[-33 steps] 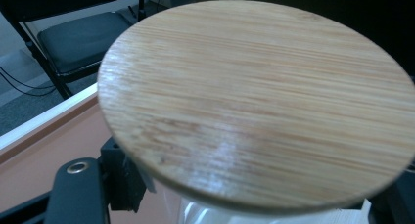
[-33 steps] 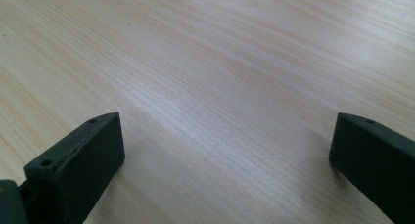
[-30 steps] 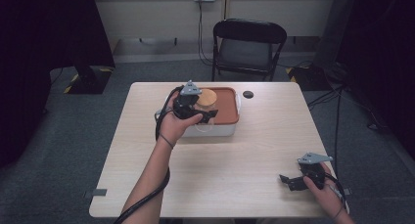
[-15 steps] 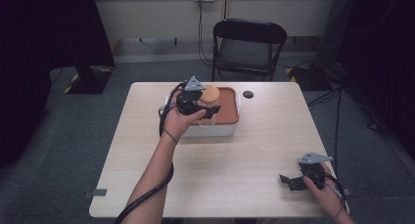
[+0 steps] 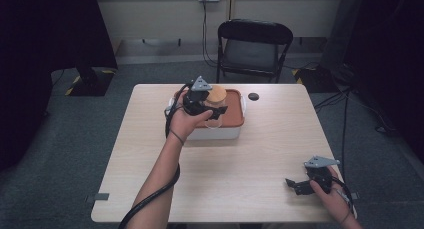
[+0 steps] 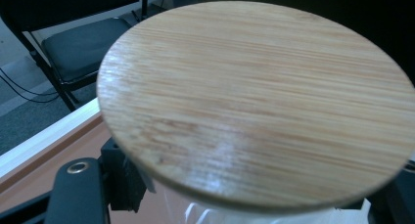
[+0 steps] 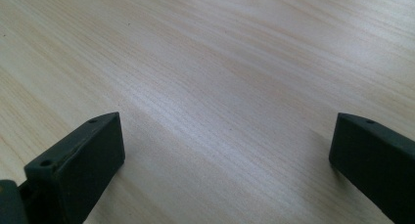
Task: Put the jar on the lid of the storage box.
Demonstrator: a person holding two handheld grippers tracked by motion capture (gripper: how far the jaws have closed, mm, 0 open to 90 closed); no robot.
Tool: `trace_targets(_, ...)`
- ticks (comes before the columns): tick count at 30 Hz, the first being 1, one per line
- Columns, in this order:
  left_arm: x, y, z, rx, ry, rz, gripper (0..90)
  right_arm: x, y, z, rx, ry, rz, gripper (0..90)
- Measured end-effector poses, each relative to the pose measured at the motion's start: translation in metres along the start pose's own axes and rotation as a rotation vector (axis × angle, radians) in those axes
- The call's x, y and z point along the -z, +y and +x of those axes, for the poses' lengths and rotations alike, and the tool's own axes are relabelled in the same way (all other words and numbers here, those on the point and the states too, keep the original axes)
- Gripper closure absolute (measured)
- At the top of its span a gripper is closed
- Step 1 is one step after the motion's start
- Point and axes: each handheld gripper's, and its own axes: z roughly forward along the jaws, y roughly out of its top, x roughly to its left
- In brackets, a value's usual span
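Left gripper clamps a clear glass jar with round bamboo lid above the orange-lined white tray, apparently for placing or removal; right gripper rests wide apart on the pale wooden tabletop.

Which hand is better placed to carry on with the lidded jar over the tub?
Left. The left gripper is shut on the jar with the wooden lid, above the white tub. The right gripper rests open on the table near its front right corner, far from the tub.
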Motion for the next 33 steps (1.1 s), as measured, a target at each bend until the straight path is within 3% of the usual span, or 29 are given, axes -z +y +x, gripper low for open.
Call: trace_targets(33, -0.019, -0.007, 0.017, 0.042, 0.045, -0.008, 26.4, 0.000, 0.000, 0.000, 0.000, 0.000, 0.000, 0.0)
